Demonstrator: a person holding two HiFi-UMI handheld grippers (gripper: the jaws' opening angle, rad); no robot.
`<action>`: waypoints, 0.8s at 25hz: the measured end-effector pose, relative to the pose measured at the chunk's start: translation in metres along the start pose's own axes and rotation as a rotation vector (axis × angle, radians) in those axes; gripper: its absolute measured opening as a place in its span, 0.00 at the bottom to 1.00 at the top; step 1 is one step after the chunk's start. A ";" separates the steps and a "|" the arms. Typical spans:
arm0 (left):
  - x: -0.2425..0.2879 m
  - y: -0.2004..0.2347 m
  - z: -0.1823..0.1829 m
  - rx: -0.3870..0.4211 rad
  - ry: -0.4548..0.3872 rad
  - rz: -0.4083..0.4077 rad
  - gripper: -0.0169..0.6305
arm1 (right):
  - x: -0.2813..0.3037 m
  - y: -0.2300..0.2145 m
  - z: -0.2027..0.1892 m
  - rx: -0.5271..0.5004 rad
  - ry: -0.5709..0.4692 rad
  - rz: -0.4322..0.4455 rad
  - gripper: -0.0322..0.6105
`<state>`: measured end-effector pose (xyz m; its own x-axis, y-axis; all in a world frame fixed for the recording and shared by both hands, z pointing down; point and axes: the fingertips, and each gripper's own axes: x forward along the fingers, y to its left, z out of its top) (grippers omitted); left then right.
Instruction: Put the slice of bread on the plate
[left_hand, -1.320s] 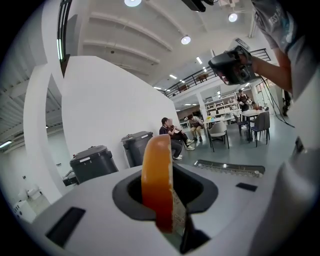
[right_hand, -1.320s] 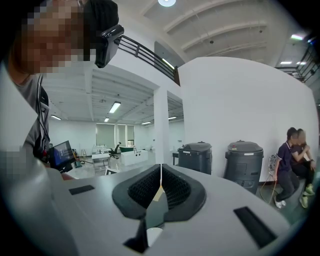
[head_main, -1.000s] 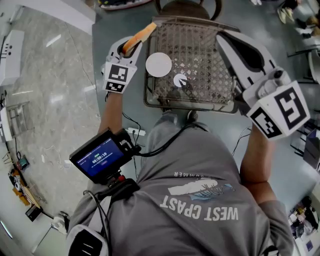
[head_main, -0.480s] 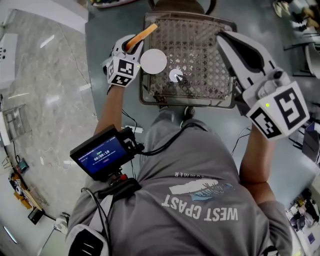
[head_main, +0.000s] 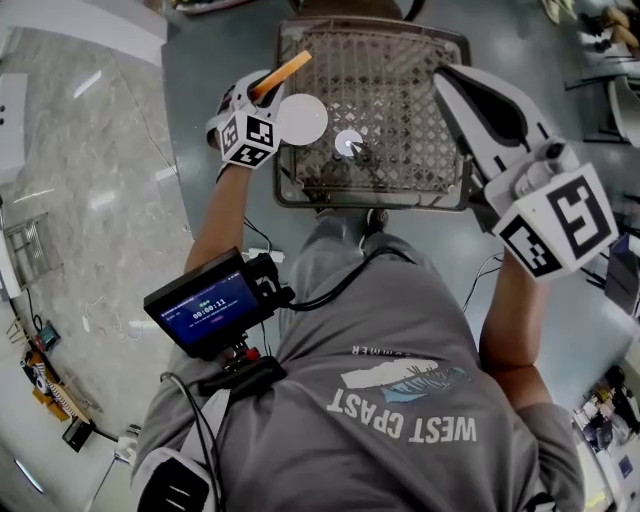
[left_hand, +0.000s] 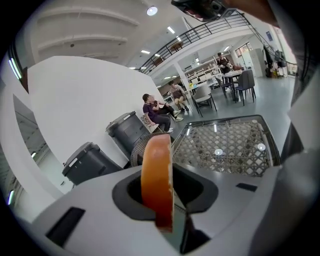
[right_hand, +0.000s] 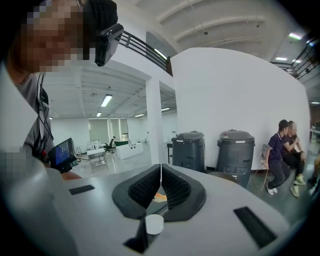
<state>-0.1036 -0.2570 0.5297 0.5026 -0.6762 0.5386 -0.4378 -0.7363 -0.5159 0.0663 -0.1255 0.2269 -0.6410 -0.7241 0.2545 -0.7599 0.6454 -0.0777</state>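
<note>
Fingers of the left gripper pinch the slice of bread on edge, upper left of the head view, at the lattice table's left side. The right gripper, upper right, has its jaws pressed together, empty. A white plate lies just beside the bread.

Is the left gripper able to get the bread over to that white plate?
Probably yes. The left gripper, shut on the bread slice, hangs right beside the white plate on the mesh table, and nothing lies between them.
</note>
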 end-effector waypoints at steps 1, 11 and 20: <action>0.001 -0.001 -0.002 0.009 0.007 -0.003 0.18 | 0.000 0.000 0.001 0.001 0.003 -0.001 0.06; 0.074 -0.064 -0.052 0.063 0.093 -0.059 0.18 | 0.002 -0.039 -0.065 0.042 0.066 -0.023 0.06; 0.087 -0.073 -0.065 0.112 0.148 -0.079 0.18 | 0.001 -0.042 -0.063 0.049 0.112 -0.034 0.06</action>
<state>-0.0763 -0.2633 0.6578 0.4133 -0.6190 0.6679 -0.3117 -0.7853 -0.5349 0.1045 -0.1376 0.2913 -0.6007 -0.7119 0.3639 -0.7872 0.6060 -0.1139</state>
